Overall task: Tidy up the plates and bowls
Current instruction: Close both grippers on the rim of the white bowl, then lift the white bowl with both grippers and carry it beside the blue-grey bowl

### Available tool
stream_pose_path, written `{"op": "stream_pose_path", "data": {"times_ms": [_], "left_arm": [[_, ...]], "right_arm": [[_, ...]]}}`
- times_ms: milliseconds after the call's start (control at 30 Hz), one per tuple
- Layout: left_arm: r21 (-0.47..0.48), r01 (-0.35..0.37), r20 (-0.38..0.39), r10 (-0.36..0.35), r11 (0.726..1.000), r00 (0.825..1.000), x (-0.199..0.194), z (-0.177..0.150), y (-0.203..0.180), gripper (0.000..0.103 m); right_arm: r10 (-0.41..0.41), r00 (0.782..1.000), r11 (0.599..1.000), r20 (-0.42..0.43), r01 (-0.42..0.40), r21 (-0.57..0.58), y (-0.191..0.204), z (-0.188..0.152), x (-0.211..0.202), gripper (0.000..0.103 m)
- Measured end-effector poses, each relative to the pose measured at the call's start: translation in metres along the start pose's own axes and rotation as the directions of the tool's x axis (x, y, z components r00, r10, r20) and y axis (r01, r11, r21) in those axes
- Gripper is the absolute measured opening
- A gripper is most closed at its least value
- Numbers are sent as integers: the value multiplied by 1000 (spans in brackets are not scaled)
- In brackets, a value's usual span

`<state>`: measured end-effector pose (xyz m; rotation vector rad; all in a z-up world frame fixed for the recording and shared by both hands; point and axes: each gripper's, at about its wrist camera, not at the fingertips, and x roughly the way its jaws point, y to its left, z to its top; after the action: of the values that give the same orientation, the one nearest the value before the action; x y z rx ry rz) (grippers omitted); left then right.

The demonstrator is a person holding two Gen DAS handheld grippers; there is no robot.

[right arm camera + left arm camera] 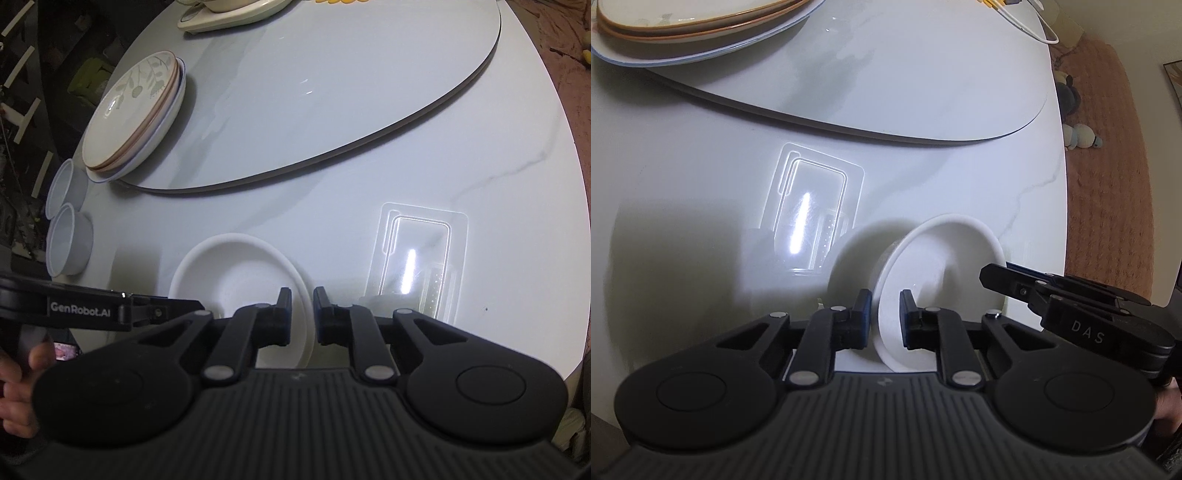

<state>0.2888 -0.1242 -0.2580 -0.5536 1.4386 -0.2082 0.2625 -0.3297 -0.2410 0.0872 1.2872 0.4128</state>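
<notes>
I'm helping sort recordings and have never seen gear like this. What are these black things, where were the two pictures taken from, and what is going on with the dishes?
A person holds a black two-finger hand-held clamp in each hand, and each clamp carries a camera looking along its fingers. One picture is from the left gripper, the other from the right gripper. Both are shut on the rim of one shallow white dish, on opposite sides. It sits on a round white marble-look table with a raised turntable. Further back are a stack of floral plates and two small white bowls. The bright rectangle looks like a reflection.
</notes>
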Motion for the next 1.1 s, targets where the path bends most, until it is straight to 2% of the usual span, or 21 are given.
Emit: {"op": "stream_pose_path", "data": {"times_ms": [300,600,867,1100], "left_arm": [[-76,26,70,-20,997,997,-41,-12,16,19],[-128,55,133,-38,990,990,-90,-23,40,19],[-143,95,211,-63,985,976,-151,-18,81,19],[-162,110,267,-64,981,962,-193,-12,127,19]], "right_arm": [[72,997,997,0,-72,-12,23,3,-18,16],[95,995,995,20,-94,-29,70,10,-35,16],[131,989,991,72,-130,-19,124,23,-45,16],[134,988,990,77,-130,-49,178,30,-34,16]]}}
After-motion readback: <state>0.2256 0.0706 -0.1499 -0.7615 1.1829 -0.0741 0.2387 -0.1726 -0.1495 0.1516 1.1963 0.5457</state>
